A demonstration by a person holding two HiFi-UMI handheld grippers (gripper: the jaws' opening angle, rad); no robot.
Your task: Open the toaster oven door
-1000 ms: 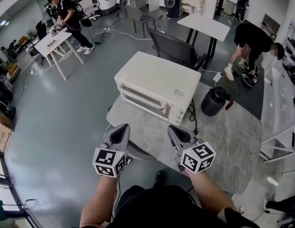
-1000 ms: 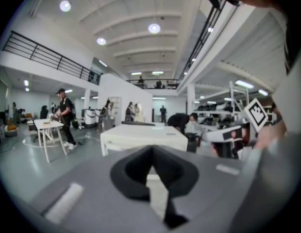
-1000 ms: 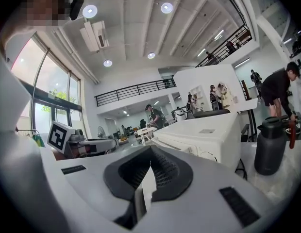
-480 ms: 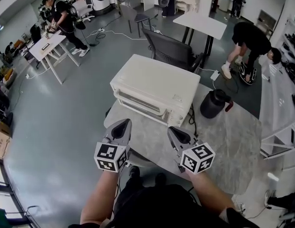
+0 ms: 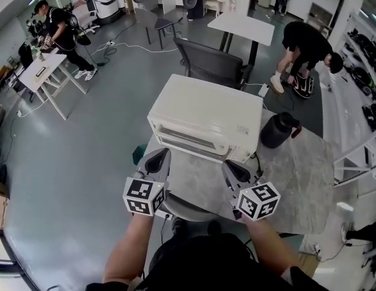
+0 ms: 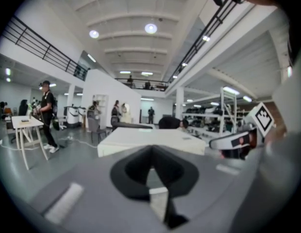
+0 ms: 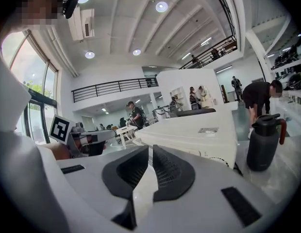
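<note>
A cream toaster oven (image 5: 203, 114) stands on the grey marble table (image 5: 291, 180), with its glass door (image 5: 189, 139) closed and facing me. Both grippers hover in front of the door, a short way from it and touching nothing. My left gripper (image 5: 157, 160) is shut and empty; in the left gripper view its jaws meet, with the oven (image 6: 150, 137) beyond them. My right gripper (image 5: 230, 170) is opening: a narrow gap shows between its jaws, nothing is in it, and the oven (image 7: 194, 130) lies ahead.
A black jug (image 5: 278, 129) stands on the table right of the oven, and a cable runs down beside the oven's right front corner. A dark office chair (image 5: 206, 65) is behind the oven. People work at tables farther off.
My view has shifted, so the oven sits more to the centre. Both grippers are a little nearer to the oven's front. The door has stayed closed.
</note>
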